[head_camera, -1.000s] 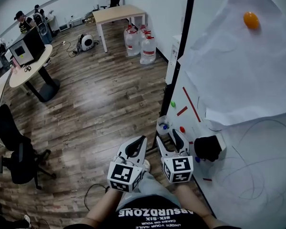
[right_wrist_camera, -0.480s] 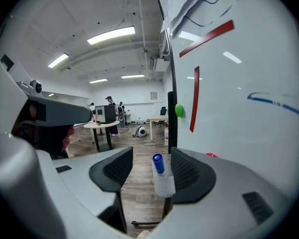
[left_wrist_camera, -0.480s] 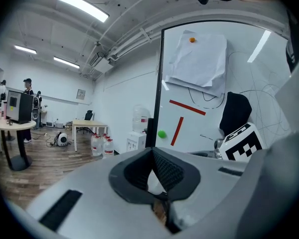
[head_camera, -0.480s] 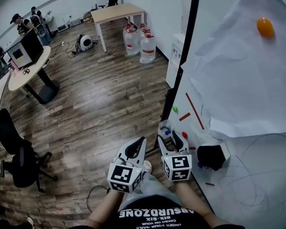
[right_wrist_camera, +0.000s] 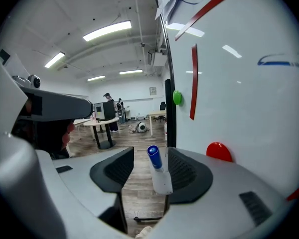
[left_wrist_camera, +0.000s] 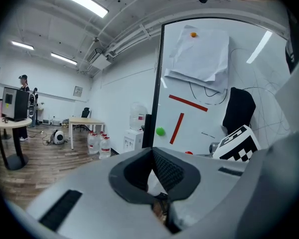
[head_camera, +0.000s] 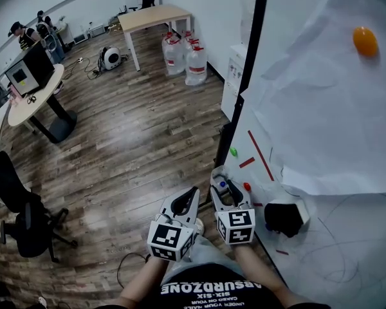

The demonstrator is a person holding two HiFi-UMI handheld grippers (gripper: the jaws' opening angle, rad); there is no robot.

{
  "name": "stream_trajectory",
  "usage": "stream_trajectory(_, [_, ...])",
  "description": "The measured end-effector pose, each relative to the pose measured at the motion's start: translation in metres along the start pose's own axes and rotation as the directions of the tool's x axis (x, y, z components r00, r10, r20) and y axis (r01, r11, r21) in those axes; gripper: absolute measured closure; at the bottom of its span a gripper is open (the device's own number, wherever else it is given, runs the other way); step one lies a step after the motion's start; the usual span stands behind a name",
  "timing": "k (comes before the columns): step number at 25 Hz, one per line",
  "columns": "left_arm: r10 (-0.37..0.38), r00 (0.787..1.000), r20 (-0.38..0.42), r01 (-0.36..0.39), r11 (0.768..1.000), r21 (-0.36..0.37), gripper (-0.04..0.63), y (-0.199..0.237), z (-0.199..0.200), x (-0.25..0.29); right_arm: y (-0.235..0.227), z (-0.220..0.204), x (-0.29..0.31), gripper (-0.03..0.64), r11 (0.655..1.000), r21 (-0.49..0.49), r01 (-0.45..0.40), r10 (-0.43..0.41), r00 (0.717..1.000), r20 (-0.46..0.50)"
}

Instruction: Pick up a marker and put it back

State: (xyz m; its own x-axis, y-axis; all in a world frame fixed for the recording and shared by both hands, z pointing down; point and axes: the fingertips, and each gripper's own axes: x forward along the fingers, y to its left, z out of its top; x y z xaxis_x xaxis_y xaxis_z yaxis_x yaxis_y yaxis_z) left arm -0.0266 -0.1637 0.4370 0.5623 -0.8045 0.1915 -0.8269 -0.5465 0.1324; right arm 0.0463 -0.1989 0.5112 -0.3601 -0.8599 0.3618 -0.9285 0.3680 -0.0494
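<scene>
1 marker [right_wrist_camera: 158, 174] — between right claw [head_camera: 226, 190] jaws, wide, just closing | left claw [left_wrist_camera: 152, 152] — jaws together

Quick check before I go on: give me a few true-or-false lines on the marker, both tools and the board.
1. Between the jaws of the right tool stands a blue-capped marker. True.
2. The right tool is clamped on the marker. False: its jaws have just been closing, but a gap shows beside the marker.
3. The left tool holds a marker. False: its jaws are together and empty.
4. A green magnet sits on the whiteboard. True.
</scene>
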Motion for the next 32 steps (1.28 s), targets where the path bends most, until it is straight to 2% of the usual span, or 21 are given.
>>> stream_trajectory(5, [-0.011, 1.0, -0.016, 0.011, 1.0, -0.001, 0.588, 0.0, -0.004, 0.007, 0.0, -0.005, 0.006, 0.418, 1.0, -0.004, -0.006, 0.006, 1.0, -0.017])
stream_trajectory(18, [-0.014, 0.999, -0.031, 0.014, 1.0, -0.007, 0.588, 0.003, -0.008, 0.015, -0.005, -0.011, 0.012, 0.52, 1.0, -0.001, 0.005, -0.005, 1.0, -0.031])
stream_trajectory(32, [-0.015, 0.999, -0.035, 0.014, 1.0, -0.006, 0.588, 0.003, -0.01, 0.013, -0.011, -0.014, 0.01, 0.549, 1.0, 0.001, 0.017, -0.017, 0.999, -0.031])
